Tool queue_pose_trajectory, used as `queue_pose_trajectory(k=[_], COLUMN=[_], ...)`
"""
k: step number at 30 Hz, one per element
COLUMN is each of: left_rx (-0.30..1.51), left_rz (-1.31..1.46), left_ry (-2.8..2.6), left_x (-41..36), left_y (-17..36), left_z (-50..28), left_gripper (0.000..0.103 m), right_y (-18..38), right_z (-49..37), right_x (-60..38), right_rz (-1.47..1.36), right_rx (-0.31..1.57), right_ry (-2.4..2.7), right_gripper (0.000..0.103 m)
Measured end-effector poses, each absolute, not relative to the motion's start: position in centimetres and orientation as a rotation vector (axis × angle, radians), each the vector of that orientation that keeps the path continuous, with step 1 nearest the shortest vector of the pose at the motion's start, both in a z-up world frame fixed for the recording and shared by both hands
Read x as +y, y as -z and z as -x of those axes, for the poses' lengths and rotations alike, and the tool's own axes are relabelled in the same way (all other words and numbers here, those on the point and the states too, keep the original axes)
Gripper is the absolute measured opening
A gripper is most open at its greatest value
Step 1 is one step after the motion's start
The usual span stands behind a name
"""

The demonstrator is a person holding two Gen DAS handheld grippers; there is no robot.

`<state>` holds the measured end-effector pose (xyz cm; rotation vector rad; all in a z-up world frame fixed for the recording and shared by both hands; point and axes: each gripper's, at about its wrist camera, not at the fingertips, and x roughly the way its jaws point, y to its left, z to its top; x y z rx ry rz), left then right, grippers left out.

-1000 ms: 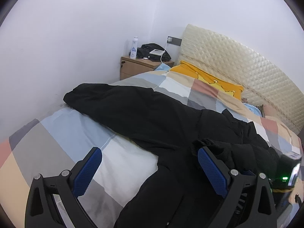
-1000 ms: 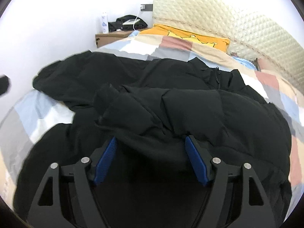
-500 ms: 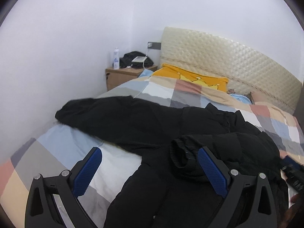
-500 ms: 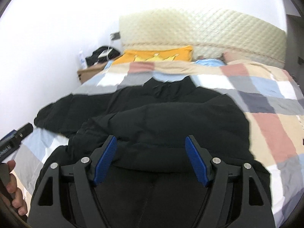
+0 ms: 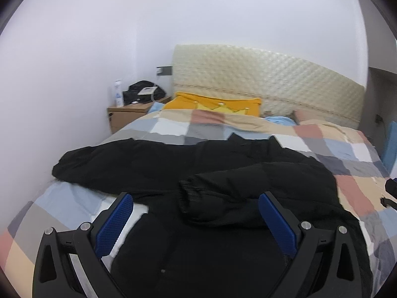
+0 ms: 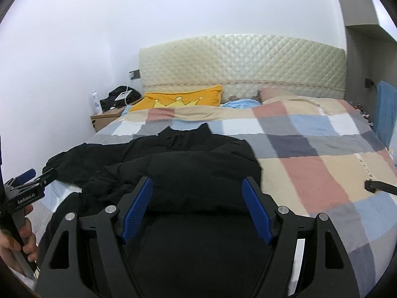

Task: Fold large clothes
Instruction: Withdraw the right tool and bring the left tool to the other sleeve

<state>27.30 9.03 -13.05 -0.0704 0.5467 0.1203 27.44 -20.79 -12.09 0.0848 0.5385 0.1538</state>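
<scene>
A large black puffer jacket (image 5: 223,173) lies on the checked bedcover (image 5: 347,183), collar toward the headboard. Its right sleeve is folded across the body, cuff (image 5: 191,193) at the middle; the left sleeve (image 5: 82,161) stretches out to the left. My left gripper (image 5: 196,213) is open and empty above the jacket's lower part. My right gripper (image 6: 197,198) is open and empty above the jacket (image 6: 193,164). The left gripper's body and the hand holding it (image 6: 22,198) show at the right wrist view's left edge.
A quilted cream headboard (image 6: 243,62) and a yellow pillow (image 6: 181,99) are at the far end. A wooden nightstand (image 5: 129,116) with a bottle and a black bag stands in the left corner by the white wall. A blue cloth (image 6: 384,109) hangs at right.
Both grippers have pulled back and risen from the jacket, staying open. The right sleeve now lies folded across the body. Both views have swung right, toward the headboard.
</scene>
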Motion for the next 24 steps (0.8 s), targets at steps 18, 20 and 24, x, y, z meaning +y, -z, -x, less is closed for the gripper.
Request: queue_pose_trajectory(k=[18, 20, 24], left_rx=[0.517, 0.525, 0.553], left_rz=[0.094, 0.075, 0.066], left_ry=[-0.01, -0.009, 0.009], left_x=[5.9, 5.4, 4.8], left_y=[13.7, 13.9, 14.6], left_z=[-24.9, -24.9, -25.2], left_gripper=[0.102, 0.102, 0.102], right_y=[14.4, 14.2, 13.7], right_z=[-19.8, -18.8, -16.0], right_x=[-28.6, -28.8, -29.7], right_rz=[-0.133, -0.131, -0.145], right_rx=[0.529, 0.525, 0.495], right_ry=[-0.137, -0.164, -0.176], right_gripper=[0.077, 0.077, 0.08])
